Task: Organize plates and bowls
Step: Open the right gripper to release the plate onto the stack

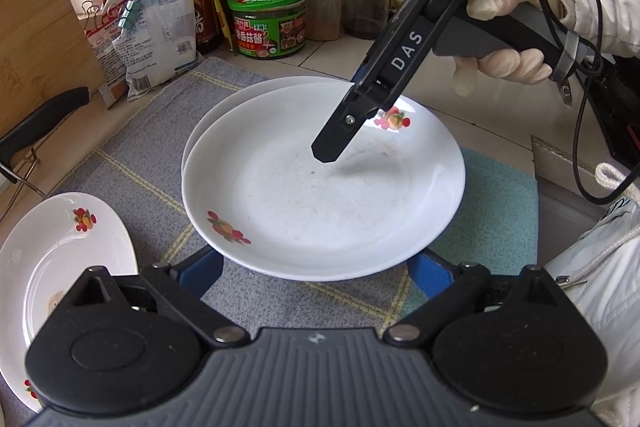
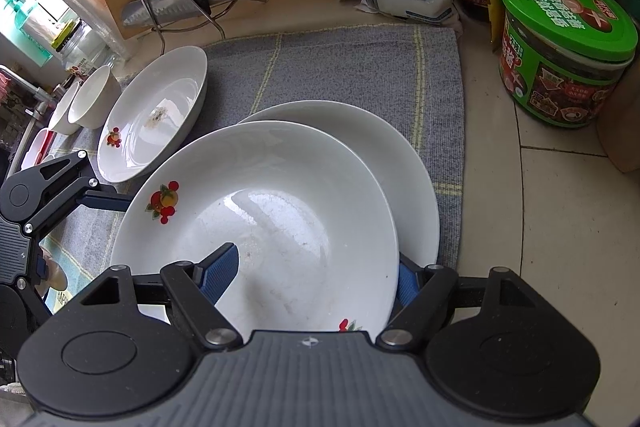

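Kitchen surface (image 2: 540, 227): right gripper (image 2: 316, 277) clamps the flowered plate's (image 2: 256, 195) rim over a plain plate (image 2: 400, 163); left gripper (image 1: 316, 277) gapes empty. Next: seat it squarely.

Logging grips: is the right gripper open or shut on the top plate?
Shut: right gripper clamps top plate's rim from inside and outside.

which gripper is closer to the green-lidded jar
Right. The right gripper grips the top plate on its side toward the green-lidded jar. The left gripper sits at the plate's opposite edge, farther away.
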A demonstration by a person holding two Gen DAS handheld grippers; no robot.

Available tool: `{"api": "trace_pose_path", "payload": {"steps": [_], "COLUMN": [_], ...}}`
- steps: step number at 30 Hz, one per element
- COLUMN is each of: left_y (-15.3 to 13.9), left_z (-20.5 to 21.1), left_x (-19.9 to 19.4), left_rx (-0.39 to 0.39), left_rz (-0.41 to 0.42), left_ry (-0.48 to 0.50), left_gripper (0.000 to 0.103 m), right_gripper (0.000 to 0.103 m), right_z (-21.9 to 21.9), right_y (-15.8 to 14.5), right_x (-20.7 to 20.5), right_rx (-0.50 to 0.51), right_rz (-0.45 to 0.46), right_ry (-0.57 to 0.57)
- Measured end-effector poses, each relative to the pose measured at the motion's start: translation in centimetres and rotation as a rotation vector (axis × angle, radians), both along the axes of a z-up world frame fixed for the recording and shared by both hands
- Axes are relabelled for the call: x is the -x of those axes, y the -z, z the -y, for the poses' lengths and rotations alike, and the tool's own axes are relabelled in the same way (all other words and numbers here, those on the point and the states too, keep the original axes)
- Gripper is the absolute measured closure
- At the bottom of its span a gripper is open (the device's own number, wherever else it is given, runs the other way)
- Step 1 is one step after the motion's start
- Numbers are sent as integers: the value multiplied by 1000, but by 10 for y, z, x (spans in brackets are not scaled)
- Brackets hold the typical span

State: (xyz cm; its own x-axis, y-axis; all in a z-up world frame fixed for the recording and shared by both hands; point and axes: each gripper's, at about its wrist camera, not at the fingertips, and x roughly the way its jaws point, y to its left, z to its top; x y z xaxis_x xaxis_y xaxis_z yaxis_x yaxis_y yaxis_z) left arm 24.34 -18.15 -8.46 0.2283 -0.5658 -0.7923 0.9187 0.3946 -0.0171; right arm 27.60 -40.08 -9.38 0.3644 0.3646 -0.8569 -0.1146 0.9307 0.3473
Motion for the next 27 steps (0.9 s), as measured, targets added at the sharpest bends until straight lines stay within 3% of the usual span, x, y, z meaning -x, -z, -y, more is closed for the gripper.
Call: {"api": "trace_pose_path", "payload": {"steps": [27], "left_y": [-6], "left_z": [-3], "left_x": [10], "left_rx": [2], "left_rz": [45], "left_ry": [18], "left_gripper": [5], "right_gripper": [16], "right_z": [-1], "right_y": [-6], "right_x": [14], "right_rx": [-10], "right_rz": [-11], "right_ry": [37]}}
